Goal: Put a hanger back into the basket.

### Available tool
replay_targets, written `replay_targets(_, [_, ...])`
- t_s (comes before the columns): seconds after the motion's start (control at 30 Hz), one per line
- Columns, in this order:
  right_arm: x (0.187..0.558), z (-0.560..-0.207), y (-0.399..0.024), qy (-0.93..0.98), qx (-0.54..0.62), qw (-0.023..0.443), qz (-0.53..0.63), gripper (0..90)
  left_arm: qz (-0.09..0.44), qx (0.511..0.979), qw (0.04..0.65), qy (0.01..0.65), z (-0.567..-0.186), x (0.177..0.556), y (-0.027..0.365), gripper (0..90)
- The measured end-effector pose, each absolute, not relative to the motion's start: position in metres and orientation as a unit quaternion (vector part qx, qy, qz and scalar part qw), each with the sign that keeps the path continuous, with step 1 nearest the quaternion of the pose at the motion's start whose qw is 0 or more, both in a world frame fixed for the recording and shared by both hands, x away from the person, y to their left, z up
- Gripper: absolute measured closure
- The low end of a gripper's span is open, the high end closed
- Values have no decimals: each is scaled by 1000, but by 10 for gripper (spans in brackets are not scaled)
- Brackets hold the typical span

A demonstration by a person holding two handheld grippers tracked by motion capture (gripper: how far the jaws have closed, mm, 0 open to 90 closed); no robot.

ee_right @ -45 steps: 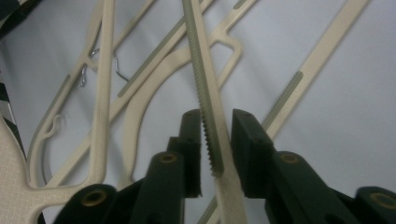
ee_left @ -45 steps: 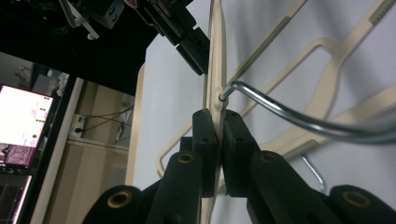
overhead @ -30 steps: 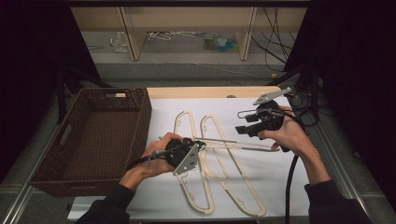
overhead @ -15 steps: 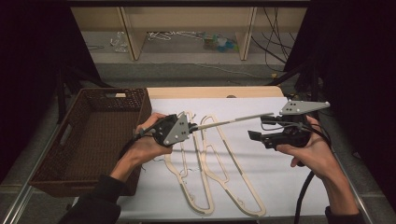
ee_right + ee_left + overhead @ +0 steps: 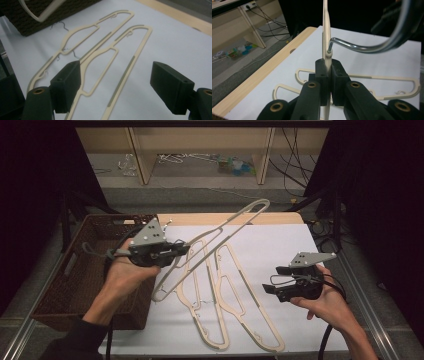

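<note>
My left gripper (image 5: 174, 251) is shut on a cream hanger (image 5: 235, 220) and holds it in the air, tilted up toward the back right over the white sheet (image 5: 280, 245). In the left gripper view the jaws (image 5: 327, 68) pinch the thin hanger (image 5: 326, 37) edge-on, just below its metal hook (image 5: 362, 47). Two more cream hangers (image 5: 202, 310) (image 5: 247, 295) lie flat on the sheet. My right gripper (image 5: 272, 281) hovers at the near right; its jaws have just been opening, with nothing between them. Its view looks down past the jaws (image 5: 117, 82) at the two flat hangers (image 5: 82, 37) (image 5: 130, 57).
A dark woven basket (image 5: 75, 270) stands at the table's left, beside my left hand. The wooden table edge (image 5: 235, 217) runs along the back. Beyond it are shelf legs and cables on the floor. A black cable trails from my right gripper.
My left gripper has risen and lifted the hanger off the sheet, tilting its far end up. My right gripper has drawn back toward the near right, away from the hanger's end.
</note>
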State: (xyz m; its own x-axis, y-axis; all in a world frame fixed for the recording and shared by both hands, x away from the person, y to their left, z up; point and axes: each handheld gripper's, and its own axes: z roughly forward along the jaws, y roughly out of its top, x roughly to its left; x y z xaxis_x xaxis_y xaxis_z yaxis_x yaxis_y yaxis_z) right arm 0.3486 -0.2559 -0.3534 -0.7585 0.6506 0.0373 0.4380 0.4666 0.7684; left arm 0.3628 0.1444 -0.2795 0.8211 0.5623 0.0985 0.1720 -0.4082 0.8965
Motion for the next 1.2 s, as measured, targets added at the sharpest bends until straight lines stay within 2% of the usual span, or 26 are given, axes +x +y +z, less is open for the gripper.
replay_targets(0.13, [345,-364,-253,852,317,121,398,256,178,798,518,252,-269,356,162,855])
replay_targets(0.33, [339,-375,-252,861,317,107,382,256,149,757,569,285,-234,340,202,855])
replay_targets(0.5, [337,-386,-255,864,320,101,375,256,156,740,575,311,-221,339,229,855])
replay_targets(0.63, [335,-392,-255,865,320,101,372,255,180,724,571,342,-212,342,266,855])
replay_targets(0.87, [332,-402,-253,871,322,101,356,228,209,708,554,385,-214,352,308,855])
replay_targets(1.03, [330,-407,-252,874,318,95,355,178,237,720,521,394,-231,366,337,855])
replay_targets(1.2, [330,-410,-253,874,317,95,355,179,233,733,495,405,-247,374,352,855])
